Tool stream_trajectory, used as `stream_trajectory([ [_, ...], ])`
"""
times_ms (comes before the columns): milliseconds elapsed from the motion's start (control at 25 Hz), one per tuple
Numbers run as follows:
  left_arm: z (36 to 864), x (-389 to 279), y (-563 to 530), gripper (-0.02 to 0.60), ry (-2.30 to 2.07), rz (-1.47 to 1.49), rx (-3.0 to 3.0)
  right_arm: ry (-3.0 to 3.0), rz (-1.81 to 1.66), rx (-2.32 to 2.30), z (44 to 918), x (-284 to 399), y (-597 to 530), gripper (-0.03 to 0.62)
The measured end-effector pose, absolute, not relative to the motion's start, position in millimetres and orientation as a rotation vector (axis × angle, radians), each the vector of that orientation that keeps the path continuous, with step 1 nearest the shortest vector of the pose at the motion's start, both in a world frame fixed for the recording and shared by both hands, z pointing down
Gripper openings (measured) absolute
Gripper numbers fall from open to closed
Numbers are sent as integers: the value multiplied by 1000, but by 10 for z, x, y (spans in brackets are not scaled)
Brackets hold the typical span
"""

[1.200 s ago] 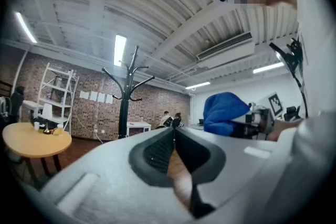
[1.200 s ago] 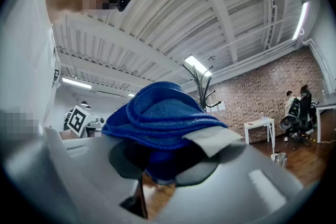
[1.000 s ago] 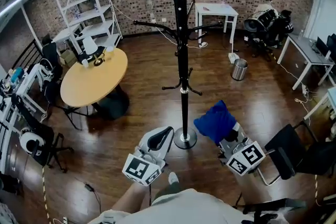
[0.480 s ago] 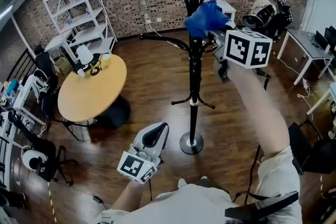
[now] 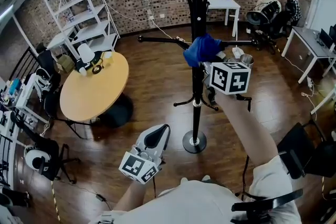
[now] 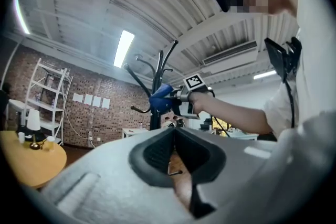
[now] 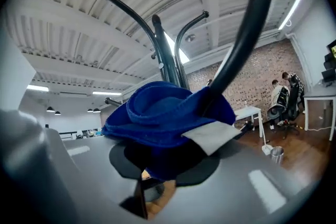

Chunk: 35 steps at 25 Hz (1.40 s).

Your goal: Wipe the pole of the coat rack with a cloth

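The black coat rack's pole [image 5: 196, 93] rises from a round base [image 5: 194, 142] in the middle of the head view. A blue cloth [image 5: 201, 50] is pressed against the pole just below the side arms, with my right gripper [image 5: 211, 60] shut on it. In the right gripper view the cloth [image 7: 163, 113] bulges over the jaws and the rack's pole [image 7: 170, 68] and hooks rise behind it. My left gripper [image 5: 156, 138] hangs low to the left of the base, shut and holding nothing. The left gripper view shows the cloth [image 6: 161, 101] on the pole [image 6: 155, 122].
A round yellow table [image 5: 94, 81] stands to the left, with white shelving [image 5: 84, 8] behind it. A white table [image 5: 223, 3], a metal bin [image 5: 247, 60] and seated people [image 5: 275, 2] are at the back right. A black chair [image 5: 296, 147] is at the right.
My right gripper lifted the cloth from beside the base up to the top hooks, then slid it down the pole to mid height. The left gripper has barely moved.
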<state>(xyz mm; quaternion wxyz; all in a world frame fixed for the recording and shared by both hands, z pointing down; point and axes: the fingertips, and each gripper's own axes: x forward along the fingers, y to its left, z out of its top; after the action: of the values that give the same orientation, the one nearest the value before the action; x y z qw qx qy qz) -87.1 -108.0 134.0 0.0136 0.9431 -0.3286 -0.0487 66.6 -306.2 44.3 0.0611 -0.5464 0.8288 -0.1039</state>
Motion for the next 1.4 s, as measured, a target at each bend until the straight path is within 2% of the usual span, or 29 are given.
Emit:
stream_trajectory([
  [120,1343,-783,-1150,5,-1020,-141,2950,2492,-199,-1531,228,670,-2817,95],
  [280,1345,-730,-1270,5,-1047,-142,2940,2479,39,-1344,-145,647,-1934,95],
  [440,1372,-774,-1544,5,-1045,-144,2952,2465,120,-1384,73,612,-1468,95],
  [600,1270,-817,-1874,6,-948,-193,3008,2451,52,-1472,327,499,-1526,95],
  [800,1167,-680,-2159,6,-679,-253,3075,2393,114,-1594,216,329,-1560,95],
  [1040,1066,-1103,-2486,6,-462,-278,3133,2339,273,-1791,-264,-52,-2151,97],
  [1240,1205,-1373,-2577,6,-309,-228,3114,2281,325,-1983,-927,77,-2914,97],
  [1400,1313,-1480,-2591,5,-287,-223,3077,2266,299,-2107,-923,278,-3215,97],
])
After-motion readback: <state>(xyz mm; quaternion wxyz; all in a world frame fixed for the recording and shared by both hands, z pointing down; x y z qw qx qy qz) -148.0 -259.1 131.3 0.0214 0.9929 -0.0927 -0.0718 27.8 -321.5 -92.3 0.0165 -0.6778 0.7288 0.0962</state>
